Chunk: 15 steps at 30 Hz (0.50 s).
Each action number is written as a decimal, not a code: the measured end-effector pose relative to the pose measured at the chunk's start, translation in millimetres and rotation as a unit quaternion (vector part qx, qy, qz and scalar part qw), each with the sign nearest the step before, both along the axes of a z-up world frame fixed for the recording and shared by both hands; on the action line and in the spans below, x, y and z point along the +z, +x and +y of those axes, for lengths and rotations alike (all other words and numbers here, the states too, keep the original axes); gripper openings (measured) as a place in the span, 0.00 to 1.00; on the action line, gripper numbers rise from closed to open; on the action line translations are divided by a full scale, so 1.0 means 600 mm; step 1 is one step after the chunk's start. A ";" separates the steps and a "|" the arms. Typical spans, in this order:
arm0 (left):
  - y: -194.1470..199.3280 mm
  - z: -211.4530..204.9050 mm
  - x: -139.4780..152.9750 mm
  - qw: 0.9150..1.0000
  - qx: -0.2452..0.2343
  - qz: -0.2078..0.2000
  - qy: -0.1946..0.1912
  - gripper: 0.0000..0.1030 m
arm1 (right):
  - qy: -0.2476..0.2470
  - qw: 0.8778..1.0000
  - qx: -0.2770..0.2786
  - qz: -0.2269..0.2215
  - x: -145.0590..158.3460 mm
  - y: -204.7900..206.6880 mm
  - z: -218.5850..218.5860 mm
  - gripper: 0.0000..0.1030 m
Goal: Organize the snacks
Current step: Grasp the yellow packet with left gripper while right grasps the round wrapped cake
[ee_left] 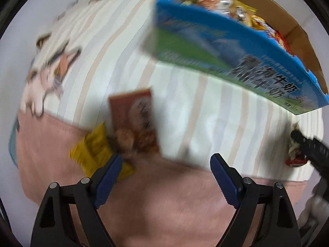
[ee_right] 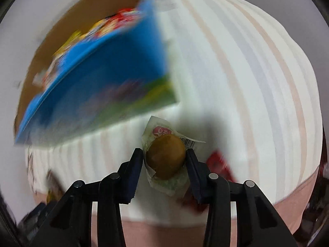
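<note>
right gripper [ee_right: 164, 156]: pads pinch the wrapped round cake [ee_right: 165, 159] across its middle; you hold it.
cake: on the striped cloth [ee_right: 246, 82], 5 o'clock of the blue carton [ee_right: 115, 76]; likely light, soft, wrapper slippery, so squeeze gently.
left gripper [ee_left: 165, 162]: wide apart, empty, orange packet [ee_left: 133, 121] at 11 o'clock.

Legible text is limited. On the side panel of the blue and green carton [ee_left: 236, 47], ahead of and to the right of my left claw [ee_left: 165, 164], large dark Chinese characters are printed; I can read "牛奶" (milk) at the end of the line, repeated blurred below. The smaller line above them is unreadable.

On the clear wrapper of the round brown bun [ee_right: 165, 156] between the fingers of my right claw [ee_right: 164, 157], a red label carries white script I cannot read, and a barcode sits at the right edge, digits illegible.

The orange snack packet [ee_left: 133, 121] ahead of my left claw is too blurred to read.
</note>
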<state>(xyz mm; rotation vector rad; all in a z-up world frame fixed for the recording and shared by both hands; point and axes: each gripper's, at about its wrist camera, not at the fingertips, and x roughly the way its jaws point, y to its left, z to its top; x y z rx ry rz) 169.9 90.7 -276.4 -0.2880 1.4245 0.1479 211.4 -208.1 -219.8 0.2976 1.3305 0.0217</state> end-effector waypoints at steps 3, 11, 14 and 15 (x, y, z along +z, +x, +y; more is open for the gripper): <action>-0.040 0.057 -0.015 0.998 0.040 0.022 -0.034 0.85 | 0.010 0.999 0.047 0.017 -0.005 -0.053 0.045 0.44; -0.093 0.182 -0.079 0.981 0.163 0.048 -0.096 0.85 | -0.024 0.994 0.095 0.051 -0.056 -0.106 0.144 0.44; -0.086 0.193 -0.116 0.974 0.177 0.067 -0.122 0.85 | -0.033 0.993 0.094 0.056 -0.064 -0.104 0.155 0.46; -0.086 0.196 -0.127 0.971 0.185 0.072 -0.132 0.85 | -0.031 0.993 0.092 0.061 -0.068 -0.102 0.159 0.48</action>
